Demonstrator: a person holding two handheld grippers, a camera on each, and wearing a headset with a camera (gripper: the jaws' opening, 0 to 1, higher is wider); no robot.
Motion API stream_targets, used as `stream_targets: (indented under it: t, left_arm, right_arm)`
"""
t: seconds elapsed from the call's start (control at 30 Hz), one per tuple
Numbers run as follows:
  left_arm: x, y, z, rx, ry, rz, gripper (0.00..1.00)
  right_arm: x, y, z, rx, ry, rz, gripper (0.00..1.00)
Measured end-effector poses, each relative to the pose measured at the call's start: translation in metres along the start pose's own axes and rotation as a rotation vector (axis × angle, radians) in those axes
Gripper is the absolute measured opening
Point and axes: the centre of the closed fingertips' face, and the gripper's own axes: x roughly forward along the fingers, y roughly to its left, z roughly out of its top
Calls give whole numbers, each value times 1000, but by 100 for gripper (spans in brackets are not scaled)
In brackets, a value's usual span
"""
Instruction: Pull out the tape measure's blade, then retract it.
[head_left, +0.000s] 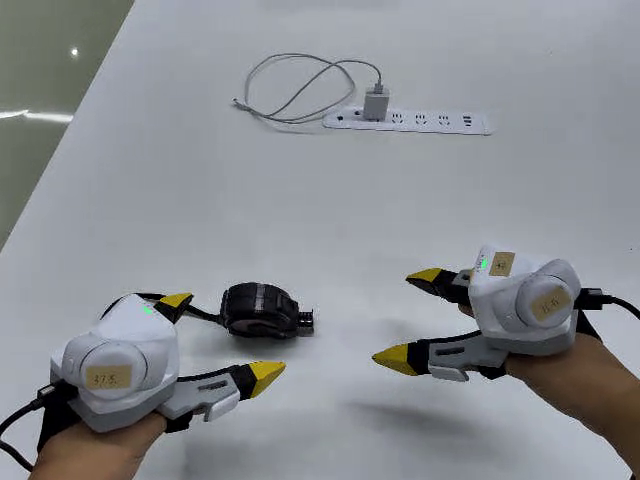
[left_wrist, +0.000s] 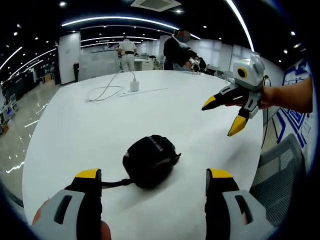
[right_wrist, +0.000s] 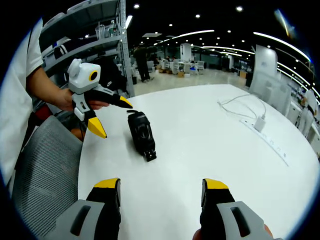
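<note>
A black tape measure (head_left: 262, 309) lies on the white table, its blade tip pointing right and its blade drawn in. In the left gripper view the tape measure (left_wrist: 149, 160) sits just ahead of my open left gripper (left_wrist: 152, 176), a thin strap trailing toward the left jaw. My left gripper (head_left: 228, 337) stands open at the lower left, its yellow tips on either side of the case. My right gripper (head_left: 412, 316) is open at the right, apart from the case. In the right gripper view the tape measure (right_wrist: 141, 134) lies ahead of my right gripper (right_wrist: 161, 184).
A white power strip (head_left: 410, 121) with a plugged charger and a looped cable (head_left: 295, 88) lies at the far side of the table. The table's left edge (head_left: 60, 150) runs diagonally. People stand in the far background. A mesh chair (right_wrist: 45, 180) is beside the table.
</note>
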Motion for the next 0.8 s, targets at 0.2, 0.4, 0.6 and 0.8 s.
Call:
stream_targets:
  t: [0.2, 0.4, 0.6, 0.8]
  left_arm:
    - [-9, 5, -3, 6, 1, 4, 84]
    - [-19, 7, -7, 26, 4, 0, 85]
    - [-29, 11, -12, 29, 9, 2, 87]
    - [-36, 11, -15, 30, 14, -10, 88]
  right_arm:
    - [-13, -4, 0, 24, -16, -30, 68]
    - [-22, -3, -4, 26, -16, -46, 71]
    - [-33, -1, -9, 36, -18, -58, 73]
    - [-39, -1, -14, 52, -25, -71, 73]
